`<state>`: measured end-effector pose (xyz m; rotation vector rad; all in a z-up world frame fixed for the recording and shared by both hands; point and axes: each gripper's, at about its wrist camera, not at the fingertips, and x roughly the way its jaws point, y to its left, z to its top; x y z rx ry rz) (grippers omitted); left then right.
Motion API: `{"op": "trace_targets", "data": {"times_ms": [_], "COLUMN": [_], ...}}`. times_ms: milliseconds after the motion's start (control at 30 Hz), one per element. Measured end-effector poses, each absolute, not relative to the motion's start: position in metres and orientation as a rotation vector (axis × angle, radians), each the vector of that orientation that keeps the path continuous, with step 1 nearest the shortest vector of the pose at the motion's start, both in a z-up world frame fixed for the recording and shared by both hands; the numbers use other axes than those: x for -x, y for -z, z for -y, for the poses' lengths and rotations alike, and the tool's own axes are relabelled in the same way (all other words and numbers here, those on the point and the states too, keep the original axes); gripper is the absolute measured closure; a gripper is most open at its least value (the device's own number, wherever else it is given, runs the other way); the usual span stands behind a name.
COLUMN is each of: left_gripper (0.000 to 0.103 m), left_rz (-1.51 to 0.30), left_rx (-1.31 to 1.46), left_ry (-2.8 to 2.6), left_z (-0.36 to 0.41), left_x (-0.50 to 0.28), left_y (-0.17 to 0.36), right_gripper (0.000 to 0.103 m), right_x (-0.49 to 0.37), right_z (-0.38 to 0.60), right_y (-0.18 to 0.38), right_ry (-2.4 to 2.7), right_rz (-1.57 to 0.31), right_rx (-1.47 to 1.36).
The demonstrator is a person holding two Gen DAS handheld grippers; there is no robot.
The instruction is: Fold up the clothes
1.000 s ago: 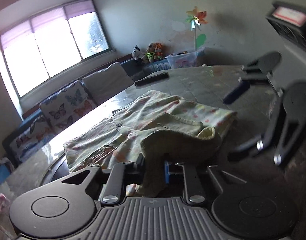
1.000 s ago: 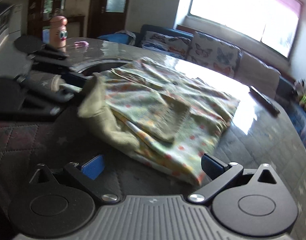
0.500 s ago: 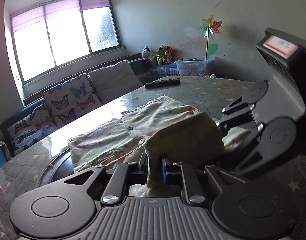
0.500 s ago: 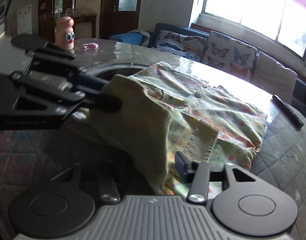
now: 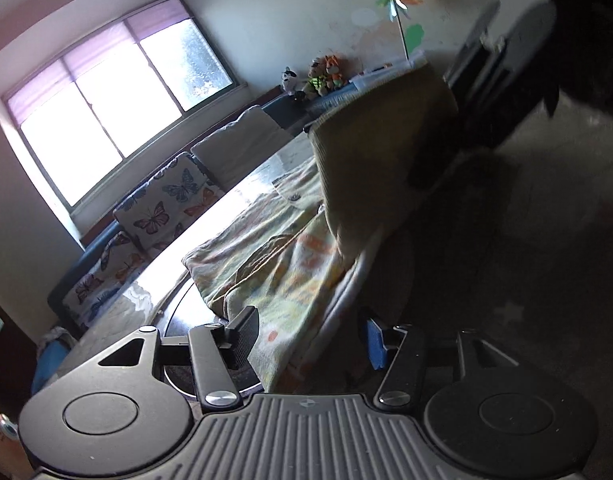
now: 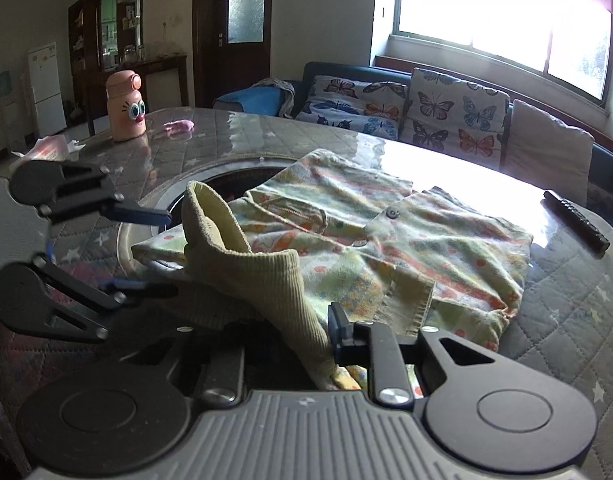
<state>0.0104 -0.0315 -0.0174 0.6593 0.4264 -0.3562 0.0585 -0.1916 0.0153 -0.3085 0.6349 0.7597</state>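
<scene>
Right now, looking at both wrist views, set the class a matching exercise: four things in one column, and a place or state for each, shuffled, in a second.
Things:
1. ribbed cuff
2. left gripper
3. remote control
4. pink bottle with cartoon eyes

Places or states:
A. lying on the table past the floral garment
B. upright at the table's far edge
C. pinched by the right gripper
D. jaws apart, gripping nothing

Pairs: 1-C, 2-D, 3-A, 4-B
</scene>
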Motion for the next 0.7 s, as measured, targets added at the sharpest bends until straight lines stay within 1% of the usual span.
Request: {"op": "trace_targets", "data": {"times_ms": [67, 133, 167, 200, 267, 467, 700], "left_gripper": [0.046, 0.061, 0.077, 0.087, 0.093, 0.096, 0.096], "left_rz": [-0.413, -0.398, -0.408, -0.415, -0.412, -0.409, -0.441], "left_rx": [-0.686, -0.712, -0.704, -0.691, -0.656, -0.587, -0.503], "left_ry": [0.349, 0.341, 0.339, 0.341, 0.350, 0.394, 0.450], "left_z": [0.031, 0.030, 0.028, 0.026, 0.022, 0.017, 0.010], "left_x": [-0.013, -0.016, -0.018, -0.018, -0.014, 0.020, 0.095], "left_y": [0.019, 0.021, 0.020, 0.018, 0.010, -0.017, -0.047], "right_gripper": [0.084, 0.086, 0.087, 0.088, 0.091, 0.094, 0.095], "right_x": [-0.058, -0.058, -0.058, -0.057, -0.055, -0.028, 0.037], "right_z": [0.192, 0.191, 0.191, 0.192, 0.193, 0.209, 0.233], "right_y": [-0.017, -0.017, -0.017, -0.017, -0.019, -0.036, -0.070], "right_ry": [-0.755, -0.753, -0.754, -0.756, -0.761, -0.797, -0.903], "right_rz": [-0.630, -0.629, -0.627, -0.625, -0.622, -0.592, -0.555], "right_rx": [0.308, 0.310, 0.310, 0.309, 0.306, 0.315, 0.383]}}
